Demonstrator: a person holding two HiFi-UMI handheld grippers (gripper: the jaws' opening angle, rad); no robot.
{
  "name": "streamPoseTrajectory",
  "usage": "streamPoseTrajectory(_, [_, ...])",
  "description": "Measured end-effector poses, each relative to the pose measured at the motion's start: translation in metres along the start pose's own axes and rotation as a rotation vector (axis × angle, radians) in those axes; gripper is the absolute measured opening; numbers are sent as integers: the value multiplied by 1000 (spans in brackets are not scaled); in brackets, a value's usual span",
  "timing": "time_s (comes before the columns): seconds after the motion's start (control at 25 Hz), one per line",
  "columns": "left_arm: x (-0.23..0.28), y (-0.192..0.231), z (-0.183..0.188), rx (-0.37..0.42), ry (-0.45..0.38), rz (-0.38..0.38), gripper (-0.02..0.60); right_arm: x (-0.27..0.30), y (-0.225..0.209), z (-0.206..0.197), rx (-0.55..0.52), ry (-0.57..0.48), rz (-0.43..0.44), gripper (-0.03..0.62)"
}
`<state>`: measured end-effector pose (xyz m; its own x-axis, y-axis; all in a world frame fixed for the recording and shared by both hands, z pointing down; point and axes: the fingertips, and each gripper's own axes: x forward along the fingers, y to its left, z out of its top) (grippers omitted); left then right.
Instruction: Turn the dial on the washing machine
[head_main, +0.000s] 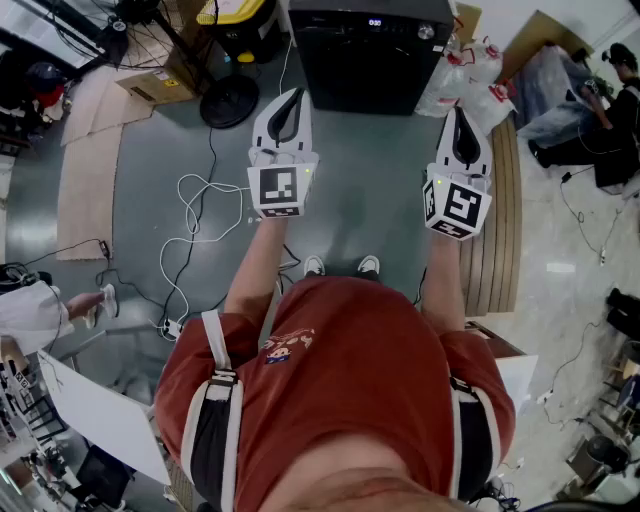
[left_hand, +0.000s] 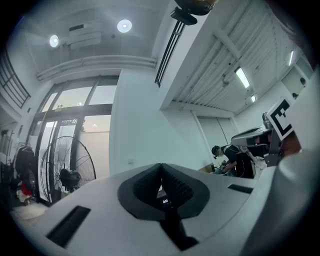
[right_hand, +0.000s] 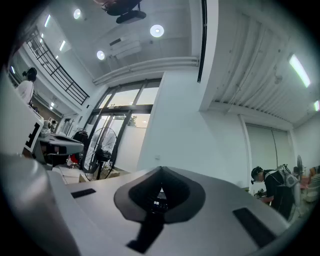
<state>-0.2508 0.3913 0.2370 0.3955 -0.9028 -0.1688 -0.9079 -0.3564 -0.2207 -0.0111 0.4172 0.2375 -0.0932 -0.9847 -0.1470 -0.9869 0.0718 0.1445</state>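
Observation:
A black washing machine (head_main: 370, 50) stands on the floor ahead of me, with a small lit display (head_main: 374, 22) and a silver dial (head_main: 427, 32) at its top right. My left gripper (head_main: 291, 93) is held up in front of the machine's left edge, jaws together with nothing in them. My right gripper (head_main: 459, 110) hovers off the machine's right front corner, short of the dial, also shut and empty. In the left gripper view (left_hand: 161, 165) and the right gripper view (right_hand: 160, 169) the dark pads meet at a point, and the display (right_hand: 156, 203) glows behind them.
A floor fan (head_main: 229, 98) and a cardboard box (head_main: 150, 85) stand left of the machine, with white cables (head_main: 195, 215) trailing over the floor. Plastic bags (head_main: 470, 70) and a slatted wooden bench (head_main: 495, 230) lie to the right. A person (head_main: 615, 90) sits at far right.

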Motion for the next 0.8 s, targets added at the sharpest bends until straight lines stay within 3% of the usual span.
streamPoseTrajectory(0.8, [67, -121, -1, 5, 16, 0, 17, 8, -148, -53, 38, 41, -37, 8])
